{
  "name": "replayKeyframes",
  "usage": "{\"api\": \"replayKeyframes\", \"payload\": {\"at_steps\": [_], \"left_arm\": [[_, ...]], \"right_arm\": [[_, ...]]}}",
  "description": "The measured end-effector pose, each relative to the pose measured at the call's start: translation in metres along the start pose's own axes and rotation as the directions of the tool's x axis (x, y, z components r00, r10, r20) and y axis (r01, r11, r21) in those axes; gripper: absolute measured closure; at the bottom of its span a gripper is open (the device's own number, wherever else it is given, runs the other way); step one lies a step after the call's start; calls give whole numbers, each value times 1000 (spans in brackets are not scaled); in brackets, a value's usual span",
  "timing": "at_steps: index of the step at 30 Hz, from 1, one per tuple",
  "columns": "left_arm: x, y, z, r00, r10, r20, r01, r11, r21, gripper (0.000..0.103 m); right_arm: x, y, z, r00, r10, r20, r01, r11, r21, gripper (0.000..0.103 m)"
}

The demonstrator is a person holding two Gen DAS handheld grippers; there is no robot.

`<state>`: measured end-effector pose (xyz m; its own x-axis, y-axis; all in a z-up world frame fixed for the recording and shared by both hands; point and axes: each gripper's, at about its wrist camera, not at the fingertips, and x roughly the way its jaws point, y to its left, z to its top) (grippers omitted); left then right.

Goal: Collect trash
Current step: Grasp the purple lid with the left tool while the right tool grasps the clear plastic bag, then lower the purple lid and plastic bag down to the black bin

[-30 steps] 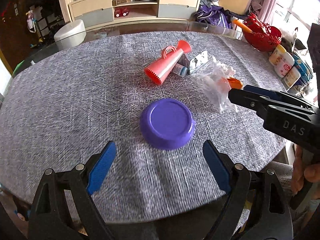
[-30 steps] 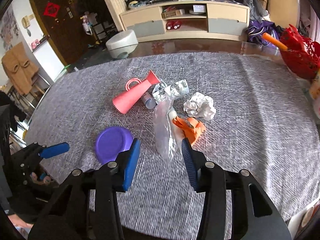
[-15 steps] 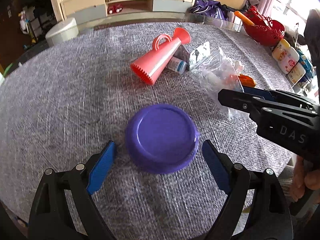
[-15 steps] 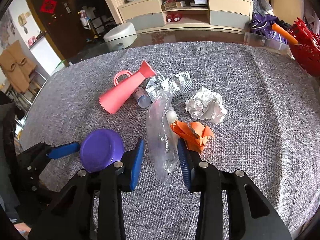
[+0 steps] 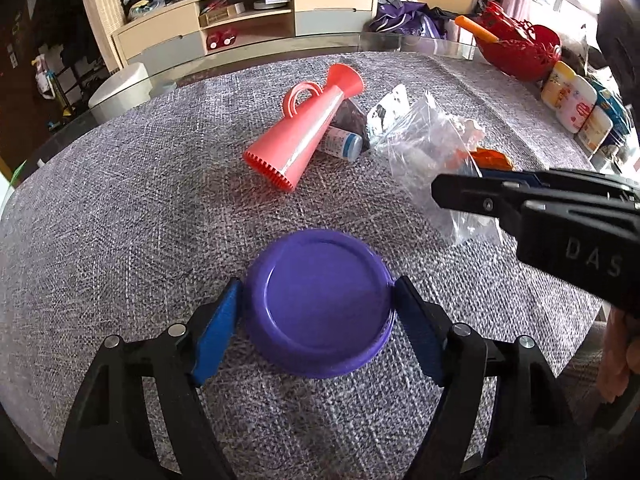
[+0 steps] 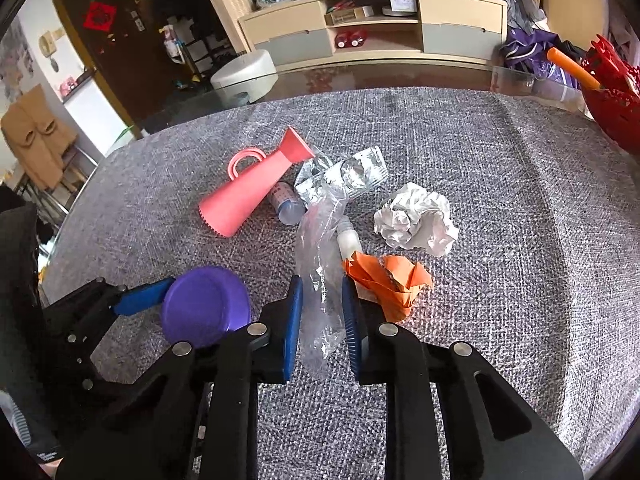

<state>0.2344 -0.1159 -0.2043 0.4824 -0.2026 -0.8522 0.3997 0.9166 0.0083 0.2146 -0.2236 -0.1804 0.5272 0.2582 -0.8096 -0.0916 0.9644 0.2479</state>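
The left gripper [image 5: 316,320] has its blue pads on either side of the purple bowl [image 5: 320,300], which sits upside down on the grey tablecloth [image 5: 120,200]; the pads look pressed against its rim, pinching it. The right wrist view shows the same bowl [image 6: 206,306] from the side, with only one left pad visible beside it.

The right gripper [image 6: 320,320] straddles a crumpled clear plastic bag [image 6: 320,256], its pads narrowly spread on either side of the film (whether they actually touch it, I cannot tell). From the left wrist view that gripper appears only as a black body edge-on, hiding its pads.

Only the right view shows the white crumpled paper ball [image 6: 416,220] and the whole of the orange folded paper [image 6: 388,284], touching the bag's right side. Both views show the pink cone-shaped toy [image 5: 304,136] lying on its side beyond the bowl, with a small bottle [image 5: 340,144] and foil blister packs [image 6: 352,174] just beside it.
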Motion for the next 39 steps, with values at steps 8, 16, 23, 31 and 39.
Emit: {"api": "replayKeyframes", "payload": {"at_steps": [8,16,23,31,39], "left_arm": [[-17,6,-22,999,-29,-15,29,1000,-1,33],[-52,9,-55,998,-58,-4,58,998,-38,33],[-99,2,-75,994,-90,60,94,994,-61,33],[-122,-13,-110,992,-116,54,120,990,-76,33],[-112,-28,-167,989,-149,-23,146,985,-96,33]], "right_arm": [[-17,6,-8,1000,19,23,-19,1000,-19,83],[-45,17,-24,998,27,54,-25,999,-30,84],[-65,29,-57,998,35,54,-33,999,-25,84],[-93,39,-98,998,34,54,-32,999,-26,84],[-99,40,-147,999,37,-2,-37,999,-17,84]]}}
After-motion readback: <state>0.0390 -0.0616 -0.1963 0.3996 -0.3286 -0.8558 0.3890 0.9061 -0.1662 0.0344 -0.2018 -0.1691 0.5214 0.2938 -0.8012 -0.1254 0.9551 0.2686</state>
